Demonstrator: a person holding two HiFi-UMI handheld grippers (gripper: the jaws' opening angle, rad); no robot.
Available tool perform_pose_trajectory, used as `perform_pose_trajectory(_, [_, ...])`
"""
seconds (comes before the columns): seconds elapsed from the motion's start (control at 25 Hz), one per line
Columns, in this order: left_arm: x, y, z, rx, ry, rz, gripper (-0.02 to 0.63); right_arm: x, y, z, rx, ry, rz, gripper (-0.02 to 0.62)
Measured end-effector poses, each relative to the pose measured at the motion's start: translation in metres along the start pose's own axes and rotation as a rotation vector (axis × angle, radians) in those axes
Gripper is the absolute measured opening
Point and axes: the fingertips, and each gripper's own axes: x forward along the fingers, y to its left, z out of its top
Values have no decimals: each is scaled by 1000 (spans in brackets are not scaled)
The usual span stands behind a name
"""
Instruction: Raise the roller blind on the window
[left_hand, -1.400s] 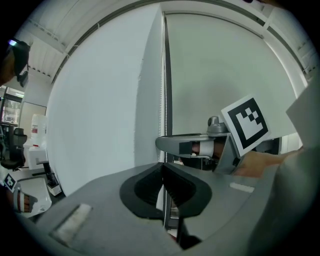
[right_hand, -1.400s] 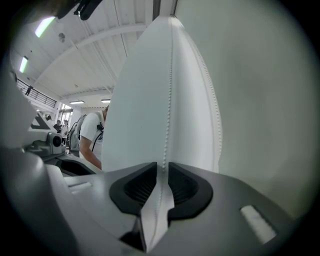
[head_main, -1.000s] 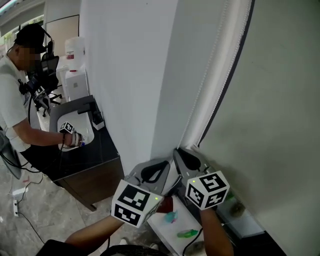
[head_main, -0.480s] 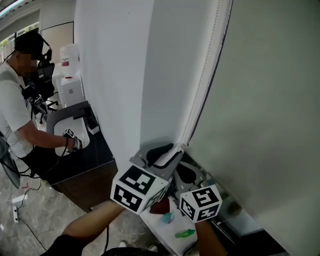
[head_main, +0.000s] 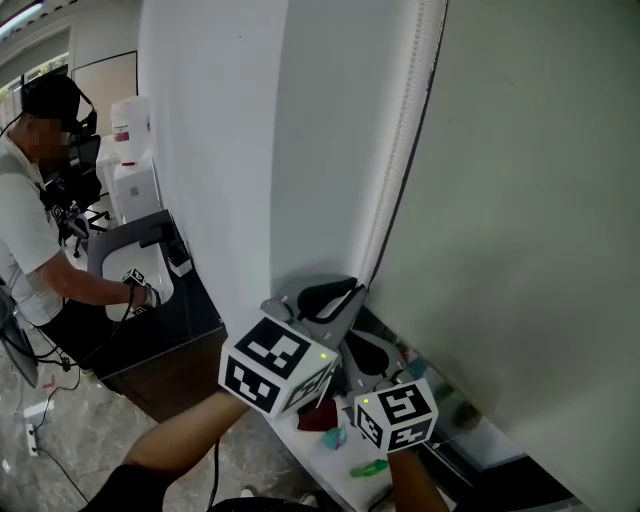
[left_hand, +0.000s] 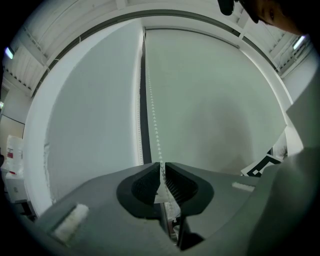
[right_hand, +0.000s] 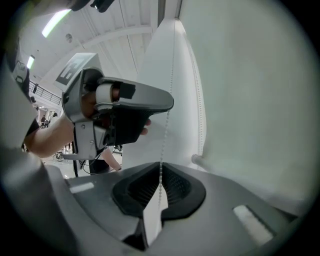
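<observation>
In the head view, the left gripper (head_main: 345, 292) is held level and higher than the right gripper (head_main: 372, 348). Both are set against the bead chain (head_main: 400, 170) that hangs along the left edge of the blind (head_main: 540, 200). The blind is seen lowered behind both grippers.

In the left gripper view, the chain (left_hand: 152, 115) is seen running down between the jaws. These have just been closing and stand a narrow slit apart, and no firm pinch on the beads is shown.

In the right gripper view, the jaws are closed on the chain (right_hand: 167, 120), which is threaded between their tips. The left gripper (right_hand: 159, 106) is seen higher up, to the left of the chain.
</observation>
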Motion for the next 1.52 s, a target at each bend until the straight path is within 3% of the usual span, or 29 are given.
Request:
perform_pose_trajectory(0.32, [1,-2,1,3,8,-25,18,-1,3,1,11,0,-3,17])
perform_pose_trajectory(0.48, [3,-13,0,-28,48,-123,9,-4,6,0,-4,11,-8,18])
perform_pose_trajectory(0.72, [2,-13,-5,-72,100,-182,11,-13,-13,2,124,-37,-12,29])
perform_pose_trajectory(0.88, [-3,-15,-11,-53,126,-176,11,-38,-34,51,256,-201,-14,37])
perform_pose_trajectory(1.04, [-6,-18,-36,-64,163,-173,11,-48,-38,115,213,-300,10,45])
perform_pose_trajectory(1.28, [-8,-22,-90,-81,255,-177,11,-25,-24,161,100,-304,82,86])
perform_pose_trajectory(1.4, [-11,-22,-101,-38,290,-165,11,-16,-16,170,90,-292,112,98])
perform_pose_trajectory(1.52, [-16,-28,-106,-67,295,-179,11,-17,-11,180,98,-312,129,91])
